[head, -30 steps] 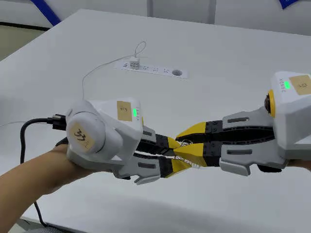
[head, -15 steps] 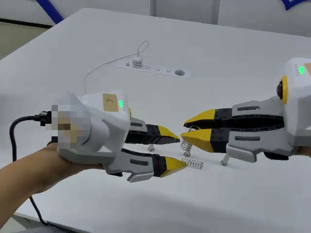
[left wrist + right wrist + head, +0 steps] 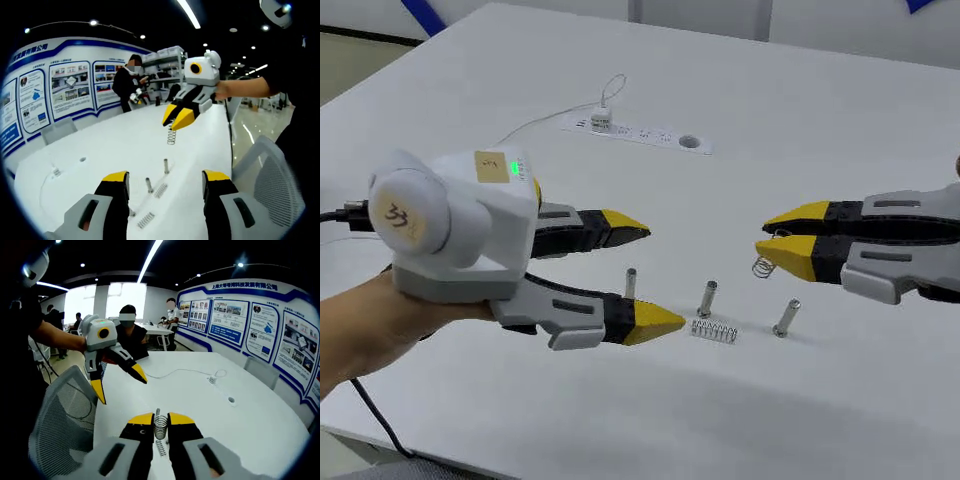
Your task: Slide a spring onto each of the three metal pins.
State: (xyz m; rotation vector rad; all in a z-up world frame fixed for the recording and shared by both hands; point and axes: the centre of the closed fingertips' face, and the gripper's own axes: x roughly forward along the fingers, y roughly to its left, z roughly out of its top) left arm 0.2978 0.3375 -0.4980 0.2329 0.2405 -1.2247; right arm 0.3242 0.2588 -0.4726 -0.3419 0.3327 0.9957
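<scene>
A spring (image 3: 160, 426) is pinched between the almost shut jaws of the right gripper (image 3: 767, 237). It is held up in the air and is not touching the table (image 3: 820, 100). The left gripper (image 3: 658, 278) is held wide open with nothing in it. Between the two grippers, toward the near edge of the table, three metal pins are seen standing up in a row: the left pin (image 3: 630, 283), the middle pin (image 3: 707, 297) and the right pin (image 3: 786, 316). All three pins are bare, so it can be judged that no spring has been put on yet and the whole job is left to be done. A loose spring (image 3: 714, 331) is laid flat just beside the middle pin, on its near side. In the left gripper view a second loose spring (image 3: 145, 220) is seen lying closer to that gripper. The held spring is nearest to the right pin, so that pin may be the first one to be filled. The table is white and smooth. Toward its far edge a white power strip (image 3: 635, 137) is laid, with a round hole (image 3: 690, 143) beside it. Around the table, blue and white wall posters (image 3: 235, 315), a mesh chair (image 3: 65, 425), long ceiling lights (image 3: 150, 257) and some people (image 3: 127, 335) are seen.
</scene>
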